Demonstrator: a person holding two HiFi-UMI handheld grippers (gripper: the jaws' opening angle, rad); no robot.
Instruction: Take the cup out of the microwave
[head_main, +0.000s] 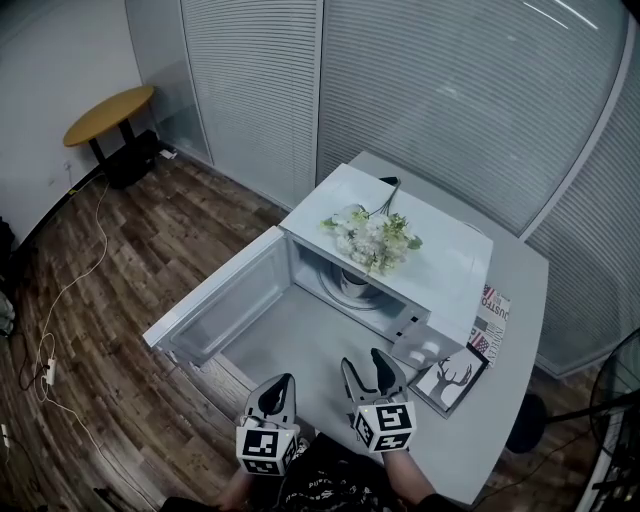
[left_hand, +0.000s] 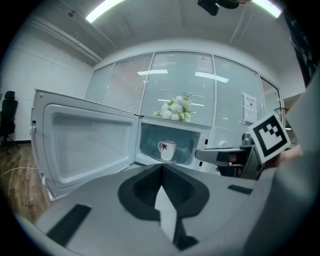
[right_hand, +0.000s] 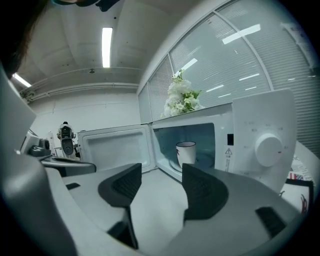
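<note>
Cup (head_main: 352, 281) sitting inside microwave (head_main: 445, 262), door (head_main: 215, 300) hanging open. 2 grippers hovering over counter (head_main: 520, 335) in front. Left gripper (head_main: 289, 379) jaws pressing together, empty. Right gripper (head_main: 362, 358) jaws standing apart, empty.

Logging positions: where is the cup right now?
The cup stands inside the open microwave, at the centre of the head view, under the flowers lying on top, right of the door.

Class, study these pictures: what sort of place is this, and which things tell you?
Probably an office or lab room, not a home kitchen: glass partition walls with blinds, ceiling strip lights, an office chair, and the microwave standing on a grey table.
</note>
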